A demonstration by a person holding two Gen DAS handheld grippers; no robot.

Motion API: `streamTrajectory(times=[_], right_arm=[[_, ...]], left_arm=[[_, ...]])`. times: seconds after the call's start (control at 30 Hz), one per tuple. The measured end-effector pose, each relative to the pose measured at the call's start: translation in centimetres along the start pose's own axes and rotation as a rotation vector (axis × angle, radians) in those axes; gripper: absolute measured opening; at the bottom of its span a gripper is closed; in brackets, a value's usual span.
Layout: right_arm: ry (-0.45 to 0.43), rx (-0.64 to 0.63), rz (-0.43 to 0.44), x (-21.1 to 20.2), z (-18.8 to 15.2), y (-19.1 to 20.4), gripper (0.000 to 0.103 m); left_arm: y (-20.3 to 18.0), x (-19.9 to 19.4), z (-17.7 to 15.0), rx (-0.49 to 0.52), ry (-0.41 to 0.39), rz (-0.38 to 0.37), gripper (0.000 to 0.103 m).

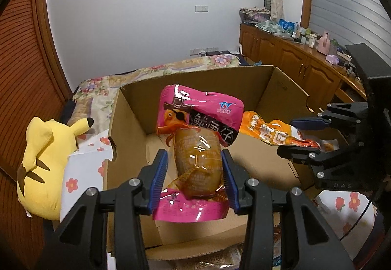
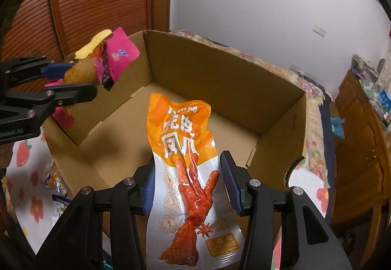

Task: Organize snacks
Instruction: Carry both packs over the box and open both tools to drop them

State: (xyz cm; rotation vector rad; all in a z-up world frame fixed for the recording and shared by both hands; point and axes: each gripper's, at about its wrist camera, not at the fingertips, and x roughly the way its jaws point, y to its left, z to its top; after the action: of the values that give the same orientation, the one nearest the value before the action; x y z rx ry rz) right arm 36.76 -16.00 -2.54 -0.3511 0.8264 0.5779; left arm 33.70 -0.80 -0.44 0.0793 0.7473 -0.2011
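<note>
Above the cardboard box (image 1: pixel 268 89), left claw (image 1: pixel 194 169) grasps a pink packet (image 1: pixel 195 123); at 3 o'clock, right claw (image 2: pixel 187 186) grasps an orange packet (image 2: pixel 180 128).

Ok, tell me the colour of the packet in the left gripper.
Bright pink packet, clearest in the left wrist view.

We see a pink squid snack packet (image 1: pixel 195 145), its clear window showing brown contents, held lengthwise above the near-left part of the open cardboard box (image 1: pixel 195 84). An orange-and-white chicken-foot packet (image 2: pixel 188 172) hangs over the box's near-right side, its printed face up. The box floor looks bare, though the packets hide part of it.
</note>
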Motion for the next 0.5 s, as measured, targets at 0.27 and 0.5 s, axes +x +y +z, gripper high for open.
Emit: streamTrajectory(times=[0.27, 0.5], right_arm=[[-0.022, 0.076, 0.022, -0.6, -0.1, -1.2, 0.057], [-0.077, 0.103, 0.018, -3.4, -0.7, -1.5, 0.057]], left_arm=[[-0.1, 0.5, 0.1, 0.003, 0.007, 0.014, 0.045], [-0.2, -0.6, 0.4, -0.003, -0.025, 0.004, 0.051]])
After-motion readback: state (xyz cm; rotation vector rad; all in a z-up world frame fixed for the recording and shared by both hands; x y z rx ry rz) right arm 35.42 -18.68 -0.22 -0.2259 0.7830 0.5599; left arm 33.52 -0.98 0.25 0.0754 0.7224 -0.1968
